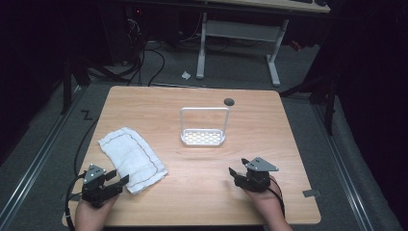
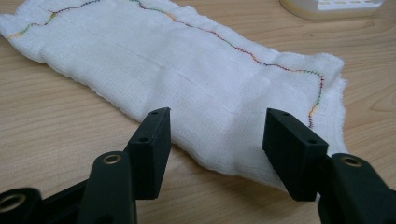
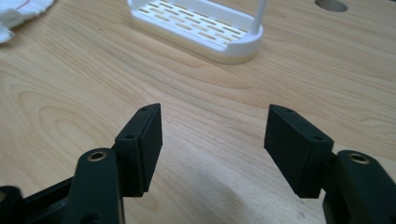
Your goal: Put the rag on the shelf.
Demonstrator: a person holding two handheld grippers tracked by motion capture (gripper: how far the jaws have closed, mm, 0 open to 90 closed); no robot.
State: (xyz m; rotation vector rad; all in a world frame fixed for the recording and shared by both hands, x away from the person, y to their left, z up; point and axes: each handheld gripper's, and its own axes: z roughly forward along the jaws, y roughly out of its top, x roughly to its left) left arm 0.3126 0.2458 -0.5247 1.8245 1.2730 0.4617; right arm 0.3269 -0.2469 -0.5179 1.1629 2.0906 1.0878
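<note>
A folded white cloth [image 1: 132, 158] with a coloured stitched hem lies on the left of the wooden table [image 1: 192, 207]. My left gripper [image 1: 118, 178] sits open at the cloth's near corner; in the left gripper view the cloth [image 2: 187, 79] lies just beyond its spread jaws [image 2: 217, 135], with nothing gripped. A white slotted rack [image 1: 203, 136] with a tall wire handle stands mid-table. My right gripper [image 1: 239, 168] rests open at the front right, facing the rack [image 3: 201, 28] over bare wood, jaws [image 3: 215, 140] empty.
A round cable hole [image 1: 229, 101] is near the table's far edge. Beyond the table stand a white desk frame [image 1: 240, 33] and floor cables [image 1: 144, 62]. Metal rails [image 1: 38, 159] run along both sides on the floor.
</note>
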